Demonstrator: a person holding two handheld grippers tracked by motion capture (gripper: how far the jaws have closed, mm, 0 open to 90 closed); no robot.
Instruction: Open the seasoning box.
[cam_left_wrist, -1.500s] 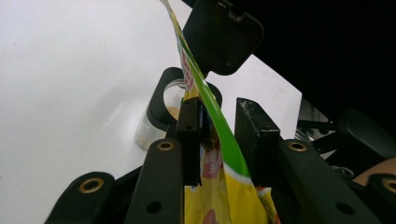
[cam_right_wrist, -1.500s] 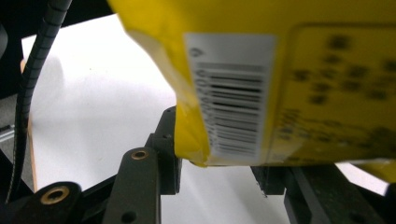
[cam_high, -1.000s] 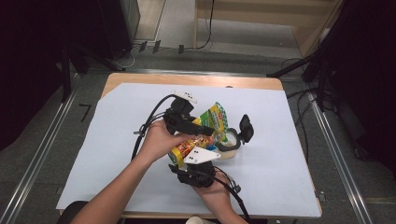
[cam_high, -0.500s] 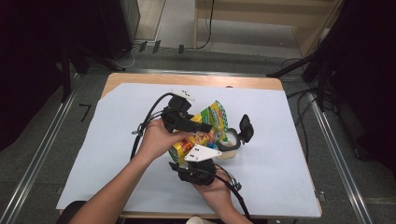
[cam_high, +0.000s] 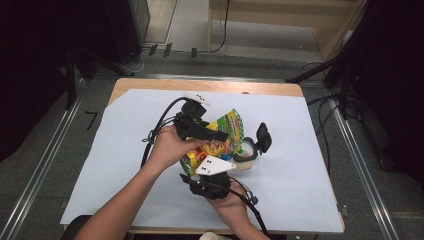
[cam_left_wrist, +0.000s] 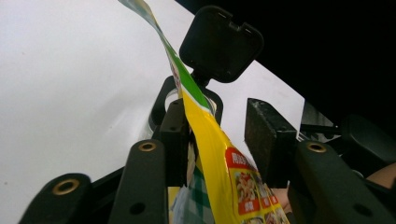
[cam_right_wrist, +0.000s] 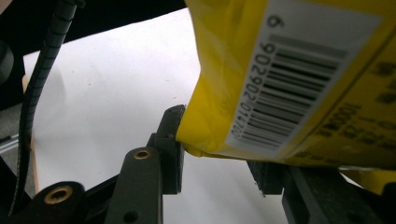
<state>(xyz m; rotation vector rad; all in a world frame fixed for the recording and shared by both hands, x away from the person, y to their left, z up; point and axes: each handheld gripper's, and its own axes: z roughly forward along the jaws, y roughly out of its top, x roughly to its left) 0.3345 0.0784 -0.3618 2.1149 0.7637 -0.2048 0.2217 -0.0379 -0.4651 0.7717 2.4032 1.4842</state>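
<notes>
A glossy snack bag (cam_high: 220, 137) sits between the two tools, yellow with a green top edge, printed food pictures on one face and a barcode on the other, its foil crumpled. In the left gripper view the bag (cam_left_wrist: 210, 154) runs up between the left gripper (cam_left_wrist: 219, 135)'s jaws – it lies against the left-hand pad, while the right-hand pad stands clear of it, so the jaws are apart, having just been opening a little. In the right gripper view the bag's lower corner (cam_right_wrist: 280, 84) rests on the right gripper (cam_right_wrist: 219, 149) – bulging over both jaw tips; whether the pads pinch it I cannot tell. Just past the bag stands a round container with a black flip-up lid (cam_high: 255, 145), on the white table sheet (cam_high: 310, 185).
</notes>
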